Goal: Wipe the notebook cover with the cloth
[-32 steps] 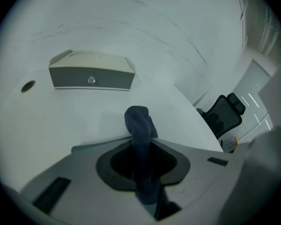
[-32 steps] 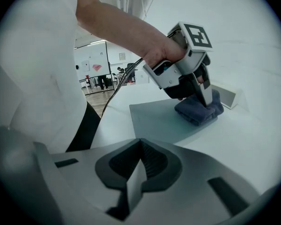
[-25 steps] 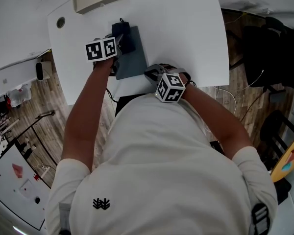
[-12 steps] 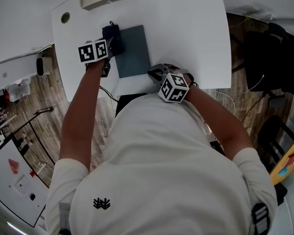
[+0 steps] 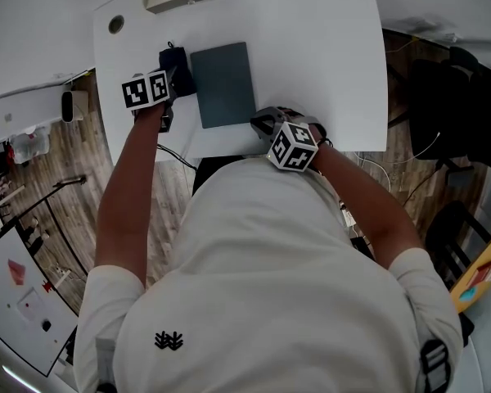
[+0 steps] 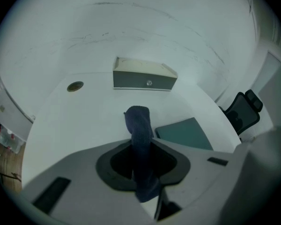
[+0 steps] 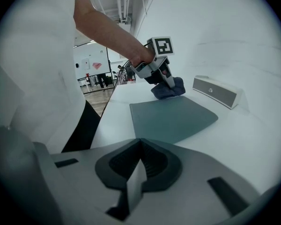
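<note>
The left gripper [image 5: 173,76] is clamped on the dark cloth [image 6: 139,139]. The cloth hangs just beside the notebook [image 5: 222,84], off its left edge. The right gripper [image 5: 263,124], jaws together and empty, rests at the notebook's near edge. Recommended: bring the cloth onto the cover, keep it flat with light pressure, and sweep in overlapping strokes. Brace the notebook if it slides.

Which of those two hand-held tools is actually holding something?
The left tool: its jaws pinch the dark blue cloth. The right tool is closed on nothing.
</note>
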`<state>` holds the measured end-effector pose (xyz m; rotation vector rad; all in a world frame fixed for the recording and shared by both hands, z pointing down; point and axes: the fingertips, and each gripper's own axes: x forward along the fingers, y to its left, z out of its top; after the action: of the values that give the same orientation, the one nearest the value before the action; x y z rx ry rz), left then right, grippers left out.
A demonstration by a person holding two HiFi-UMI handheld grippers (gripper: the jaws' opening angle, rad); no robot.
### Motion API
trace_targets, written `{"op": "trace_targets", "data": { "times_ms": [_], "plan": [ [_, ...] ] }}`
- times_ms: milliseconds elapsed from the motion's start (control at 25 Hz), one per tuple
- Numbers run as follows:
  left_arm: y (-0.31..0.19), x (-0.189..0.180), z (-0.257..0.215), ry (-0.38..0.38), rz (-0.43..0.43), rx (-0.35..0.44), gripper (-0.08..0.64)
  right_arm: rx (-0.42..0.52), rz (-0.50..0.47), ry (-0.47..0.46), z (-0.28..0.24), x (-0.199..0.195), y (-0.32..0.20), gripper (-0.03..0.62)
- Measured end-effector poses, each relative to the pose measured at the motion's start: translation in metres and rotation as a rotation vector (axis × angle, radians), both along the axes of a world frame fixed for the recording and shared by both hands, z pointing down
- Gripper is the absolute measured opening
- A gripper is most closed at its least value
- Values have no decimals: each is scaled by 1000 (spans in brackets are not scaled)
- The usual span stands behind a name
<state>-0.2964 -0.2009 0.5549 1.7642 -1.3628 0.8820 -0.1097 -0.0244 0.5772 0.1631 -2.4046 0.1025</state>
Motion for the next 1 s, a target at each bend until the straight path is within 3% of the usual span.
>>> {"op": "trace_targets", "data": {
  "times_ms": [480,680,1000],
  "plan": [
    [29,-5,-32,43,9,94,69,-3,-36,45,5,-1,-3,8],
    [49,12,-51,109,17,157,69,13,-54,32,-4,4,-4,8],
    [78,21,-77,196,-31,236,69,-47,78,-27,-33,21,-24,8]
  ]
}}
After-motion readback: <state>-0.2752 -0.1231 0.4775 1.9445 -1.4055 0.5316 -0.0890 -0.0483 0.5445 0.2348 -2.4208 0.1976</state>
